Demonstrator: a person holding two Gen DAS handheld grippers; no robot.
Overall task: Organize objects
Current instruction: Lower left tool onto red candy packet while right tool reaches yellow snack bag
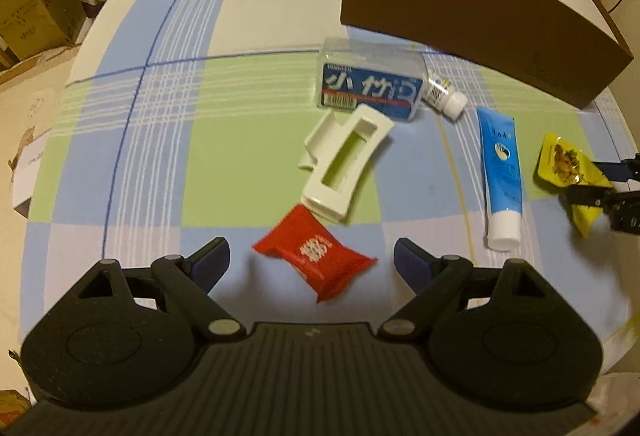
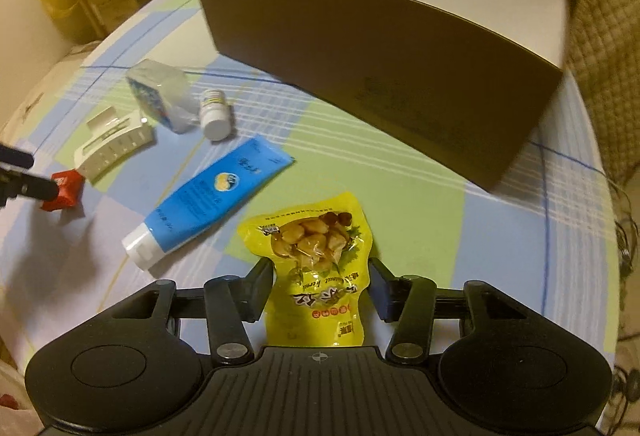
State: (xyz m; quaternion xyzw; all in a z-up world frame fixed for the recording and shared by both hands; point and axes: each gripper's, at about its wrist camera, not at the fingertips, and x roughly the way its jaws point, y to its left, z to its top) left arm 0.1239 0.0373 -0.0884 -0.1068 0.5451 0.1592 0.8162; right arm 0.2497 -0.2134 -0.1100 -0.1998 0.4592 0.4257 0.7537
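Left gripper (image 1: 312, 262) released, jaws spread wide, hovering over a red packet (image 1: 316, 260) on the checked surface (image 1: 168, 116); packet between the fingers, touched by neither. Just beyond the packet, a white clip (image 1: 344, 164), its near end touching the packet's far edge. Farther off, a clear box with a blue label (image 1: 370, 80), and a small white bottle (image 1: 446, 96) lying on its side against the box's right end. To the right, a blue tube (image 1: 502, 172) with white cap toward the near side. Farther right, a yellow snack pouch (image 2: 316, 268) flat on the surface, its near half between the fingers of the right gripper (image 2: 322, 294). Right gripper partly closed around the pouch; left finger (image 2: 260, 290) against the pouch's edge, right finger with a slight gap, so no firm grasp visible. At the far right, a large brown cardboard box (image 2: 384, 68), open on top, white inside, well apart from the pouch.
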